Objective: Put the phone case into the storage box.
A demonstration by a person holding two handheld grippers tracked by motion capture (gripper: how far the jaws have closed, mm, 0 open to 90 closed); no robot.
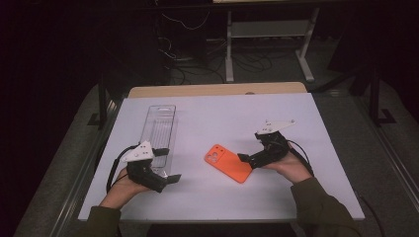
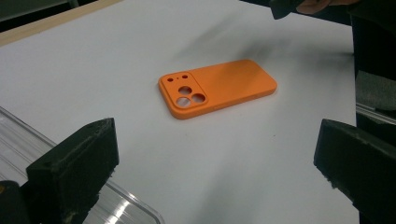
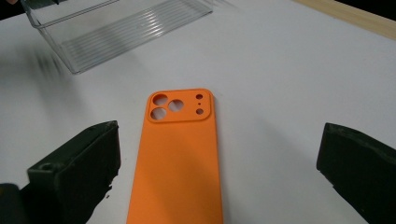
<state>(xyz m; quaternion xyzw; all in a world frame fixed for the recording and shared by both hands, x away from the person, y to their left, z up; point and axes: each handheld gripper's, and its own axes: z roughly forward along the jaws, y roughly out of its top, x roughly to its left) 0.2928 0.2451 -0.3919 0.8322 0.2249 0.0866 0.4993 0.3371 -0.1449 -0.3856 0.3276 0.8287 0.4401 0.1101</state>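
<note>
White table (image 1: 212, 197), dark room behind. Orange case (image 1: 228, 163) lies flat mid-table, camera holes up, nothing holding it. Right gripper (image 3: 219, 186) jaws wide open, straddling the case's near end — lower squarely, close on the long edges. Left gripper (image 2: 215, 177) open too, empty, by the clear tray (image 1: 159, 129) — tray holds nothing.

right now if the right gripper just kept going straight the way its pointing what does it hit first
Most likely the orange phone case: it lies flat between the open jaws of the right gripper, right ahead. The clear tray sits farther along, off to one side. Height above the table is hard to judge.
</note>
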